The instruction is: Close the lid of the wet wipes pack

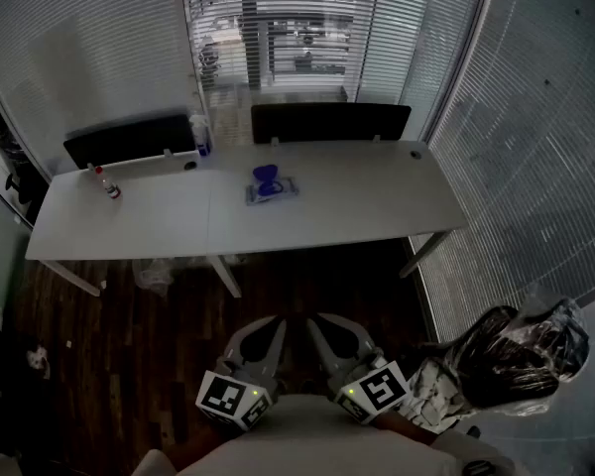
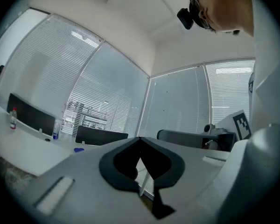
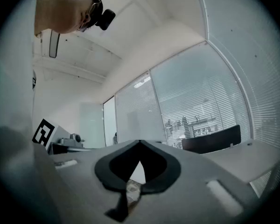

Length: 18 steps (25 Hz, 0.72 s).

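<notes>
The wet wipes pack [image 1: 271, 186] lies flat near the middle of the long white table [image 1: 357, 201], far ahead of me, its blue lid standing up open. In the left gripper view only a small blue bit of the wet wipes pack [image 2: 79, 149] shows on the table. Both grippers are held low and close to my body, well short of the table. The left gripper [image 1: 275, 327] and the right gripper [image 1: 317, 325] point forward side by side. Left gripper [image 2: 140, 139] jaws meet at the tip with nothing between them; so do the right gripper [image 3: 140, 143] jaws.
A small red-capped bottle [image 1: 110, 188] stands at the table's left end and a blue spray bottle [image 1: 200, 135] at its back edge. Two black chair backs [image 1: 129, 139] [image 1: 329, 120] stand behind the table. A plastic-wrapped bundle [image 1: 516, 355] sits on the floor at my right.
</notes>
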### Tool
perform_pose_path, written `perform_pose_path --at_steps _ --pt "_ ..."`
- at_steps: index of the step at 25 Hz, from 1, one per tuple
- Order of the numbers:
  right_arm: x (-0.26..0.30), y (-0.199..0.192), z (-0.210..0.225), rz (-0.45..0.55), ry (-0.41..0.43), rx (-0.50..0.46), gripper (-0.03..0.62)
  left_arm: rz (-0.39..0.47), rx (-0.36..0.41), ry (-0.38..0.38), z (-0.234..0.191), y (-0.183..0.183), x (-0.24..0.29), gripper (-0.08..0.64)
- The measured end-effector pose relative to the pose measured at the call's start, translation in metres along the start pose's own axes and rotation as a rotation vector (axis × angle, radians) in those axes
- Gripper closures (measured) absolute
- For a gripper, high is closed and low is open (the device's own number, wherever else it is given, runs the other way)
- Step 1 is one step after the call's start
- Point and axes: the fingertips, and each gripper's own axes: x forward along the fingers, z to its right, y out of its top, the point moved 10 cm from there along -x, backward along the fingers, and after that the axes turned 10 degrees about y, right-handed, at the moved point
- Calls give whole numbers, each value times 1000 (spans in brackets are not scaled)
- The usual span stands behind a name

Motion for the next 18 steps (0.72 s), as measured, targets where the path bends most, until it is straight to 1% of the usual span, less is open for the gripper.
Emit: perform_pose_path --at_steps 12,18 --pt "-1 1 1 -5 3 0 594 3 8 -4 2 2 1 557" --pt "-8 2 4 36 20 41 592 14 5 -18 10 0 1 557"
